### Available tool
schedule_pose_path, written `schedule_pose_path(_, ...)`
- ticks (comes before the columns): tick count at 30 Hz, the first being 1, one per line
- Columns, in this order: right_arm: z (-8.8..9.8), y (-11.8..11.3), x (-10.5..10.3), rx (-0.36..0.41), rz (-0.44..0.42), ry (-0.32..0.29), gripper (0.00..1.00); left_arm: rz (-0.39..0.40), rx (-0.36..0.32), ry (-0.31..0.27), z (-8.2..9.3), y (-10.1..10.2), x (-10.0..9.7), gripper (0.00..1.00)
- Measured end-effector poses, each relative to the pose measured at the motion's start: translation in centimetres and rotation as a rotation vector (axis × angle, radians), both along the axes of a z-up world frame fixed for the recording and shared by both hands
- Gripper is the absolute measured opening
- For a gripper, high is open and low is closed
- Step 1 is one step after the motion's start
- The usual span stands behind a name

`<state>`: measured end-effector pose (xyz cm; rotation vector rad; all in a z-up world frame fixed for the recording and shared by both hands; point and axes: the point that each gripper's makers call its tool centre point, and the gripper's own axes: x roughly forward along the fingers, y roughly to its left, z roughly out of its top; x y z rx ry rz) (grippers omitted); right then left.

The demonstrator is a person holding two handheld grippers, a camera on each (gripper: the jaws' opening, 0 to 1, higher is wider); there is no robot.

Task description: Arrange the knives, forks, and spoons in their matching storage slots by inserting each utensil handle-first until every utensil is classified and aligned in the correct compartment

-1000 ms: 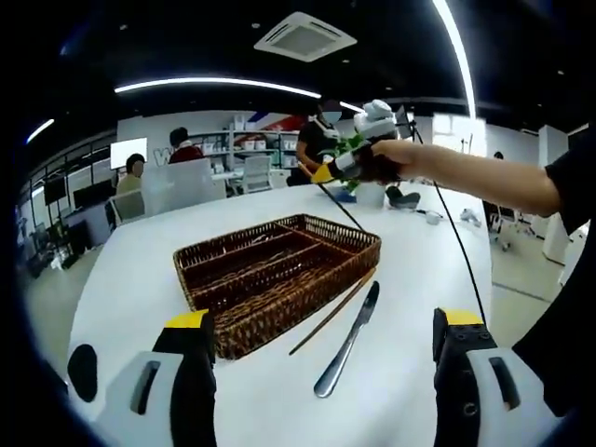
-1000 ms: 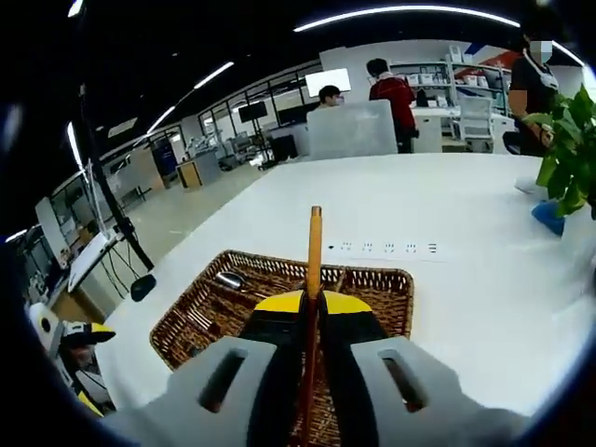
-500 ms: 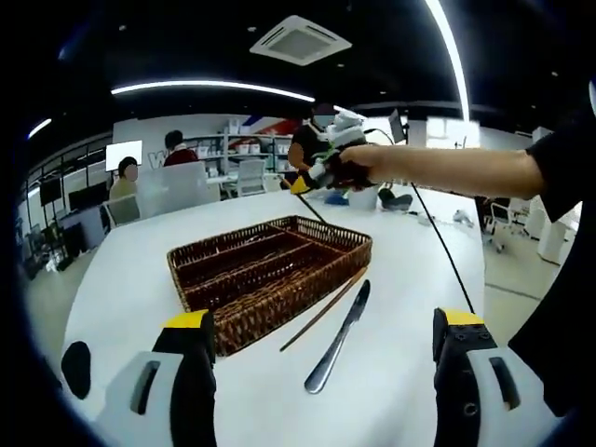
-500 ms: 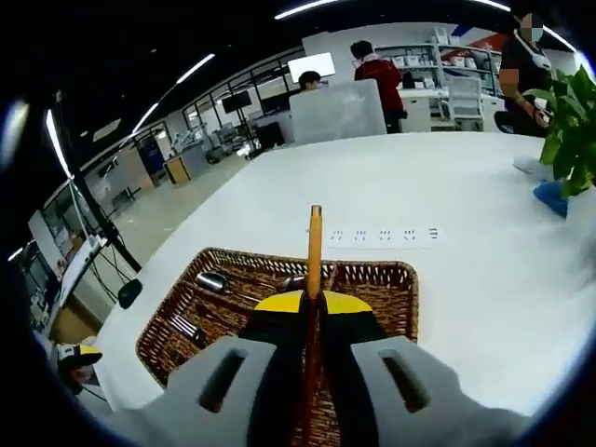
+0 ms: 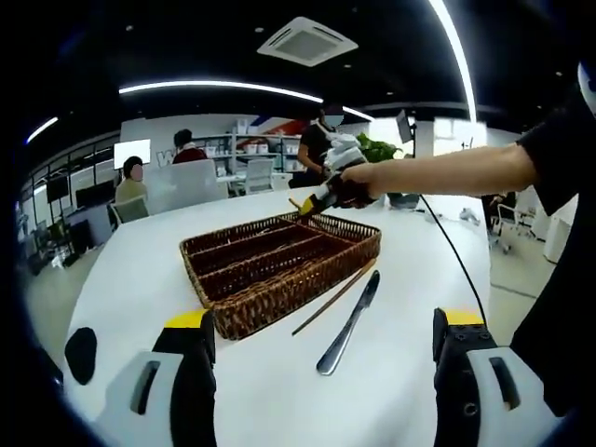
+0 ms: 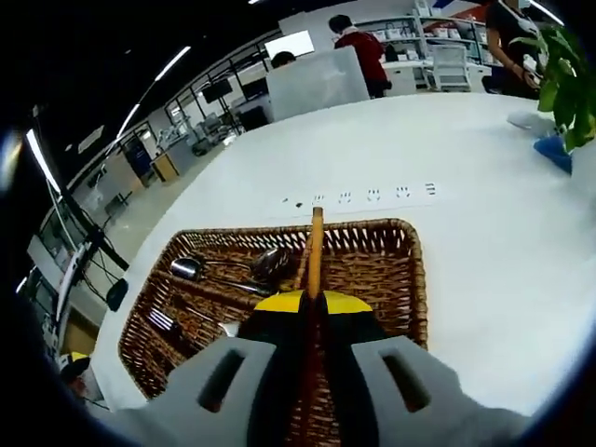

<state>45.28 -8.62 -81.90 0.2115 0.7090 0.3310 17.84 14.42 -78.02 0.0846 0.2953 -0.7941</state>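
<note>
A brown wicker basket [image 5: 279, 265] with long slots sits mid-table. In front of it lie a metal knife [image 5: 349, 321] and a brown chopstick [image 5: 333, 298] on the white table. My left gripper [image 5: 322, 323] hangs open over the near table, nothing between its jaws. My right gripper [image 5: 326, 194], held in a person's hand, hovers at the basket's far corner. In the right gripper view, the right gripper [image 6: 312, 300] is shut on a brown chopstick [image 6: 317, 244] pointing over the basket [image 6: 382, 270], where spoons [image 6: 265, 265] and a fork [image 6: 163, 321] lie.
A row of flush sockets [image 6: 363, 196] sits in the table beyond the basket. A green plant [image 6: 563, 65] stands at the far right. A black object [image 5: 80, 354] lies near the left table edge. Seated people and chairs are behind.
The right gripper has come down and closer to the basket's far corner with the chopstick still in it. The left gripper stays open and roughly in place.
</note>
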Motion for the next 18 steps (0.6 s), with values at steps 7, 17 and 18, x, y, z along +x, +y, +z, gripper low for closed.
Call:
schedule_pose_path(7,-1.6,0.3,0.5,0.015,-0.033,-0.017,0.05,-0.016,0.035,-0.008,-0.2,-0.1,0.2,0.99)
schedule_pose_path(17,-2.9,0.2,0.5,-0.039,-0.064,-0.013,0.05,-0.027,0.054,-0.008,-0.5,-0.3,0.3,0.99)
schedule_pose_path(18,-2.9,0.2,0.5,-0.037,-0.067,-0.011,0.05,-0.030,0.057,-0.008,-0.6,-0.3,0.2,0.99)
